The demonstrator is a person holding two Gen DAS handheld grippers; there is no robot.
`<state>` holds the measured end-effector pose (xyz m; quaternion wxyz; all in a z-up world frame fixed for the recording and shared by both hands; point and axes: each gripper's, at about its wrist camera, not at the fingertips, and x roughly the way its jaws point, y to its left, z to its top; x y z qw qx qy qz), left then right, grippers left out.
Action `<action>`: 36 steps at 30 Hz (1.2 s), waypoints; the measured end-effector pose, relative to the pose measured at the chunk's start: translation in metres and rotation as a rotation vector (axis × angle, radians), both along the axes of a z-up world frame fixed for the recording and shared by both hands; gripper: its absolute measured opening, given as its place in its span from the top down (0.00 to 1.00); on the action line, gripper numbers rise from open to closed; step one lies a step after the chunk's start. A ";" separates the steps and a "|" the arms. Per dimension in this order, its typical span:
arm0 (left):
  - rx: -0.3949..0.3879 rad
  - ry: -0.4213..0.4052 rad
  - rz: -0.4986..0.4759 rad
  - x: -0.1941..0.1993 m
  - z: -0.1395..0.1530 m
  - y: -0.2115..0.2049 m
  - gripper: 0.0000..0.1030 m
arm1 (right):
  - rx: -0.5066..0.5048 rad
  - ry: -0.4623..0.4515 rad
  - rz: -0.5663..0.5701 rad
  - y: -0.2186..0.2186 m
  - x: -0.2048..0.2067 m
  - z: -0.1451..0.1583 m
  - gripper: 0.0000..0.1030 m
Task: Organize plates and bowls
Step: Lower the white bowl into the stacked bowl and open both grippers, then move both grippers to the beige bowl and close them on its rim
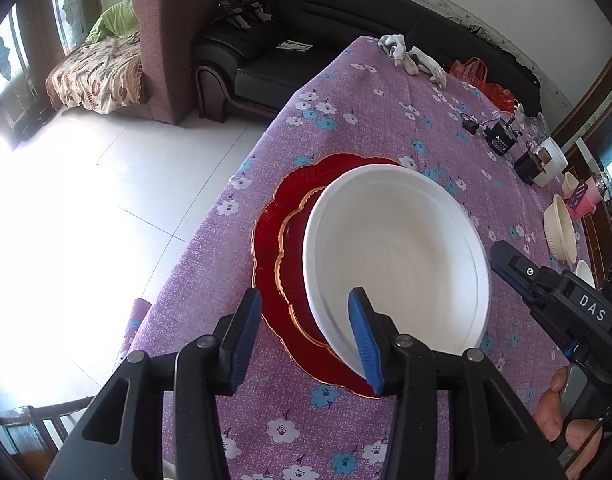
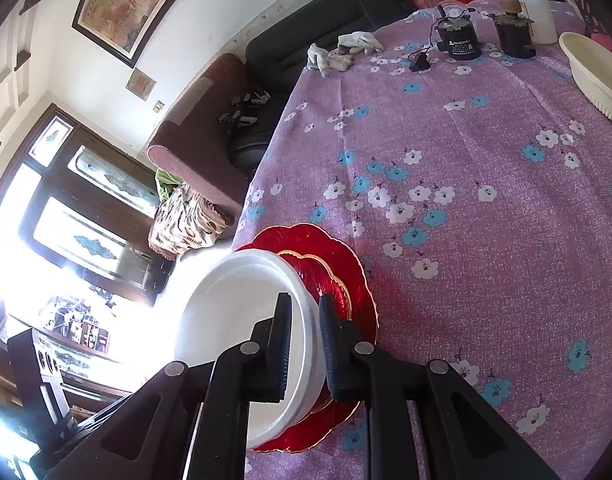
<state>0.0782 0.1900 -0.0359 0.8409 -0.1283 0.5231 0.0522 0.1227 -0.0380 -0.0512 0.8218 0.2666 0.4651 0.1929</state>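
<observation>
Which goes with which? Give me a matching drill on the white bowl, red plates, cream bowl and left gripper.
1 white bowl
2 red plates
3 cream bowl
4 left gripper

a open
b rim between the right gripper's fingers
c far right side of the tablecloth
d beneath the white bowl

Pairs: 1-b; 2-d; 3-c; 4-a

Matt white bowl (image 1: 393, 256) on glossy ribbed red plate (image 1: 284, 216); woven floral tablecloth (image 1: 385, 120).
</observation>
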 end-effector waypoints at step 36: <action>0.046 -0.145 -0.286 0.062 0.024 -0.245 0.45 | 0.053 -0.094 -0.323 -0.246 0.000 0.004 0.85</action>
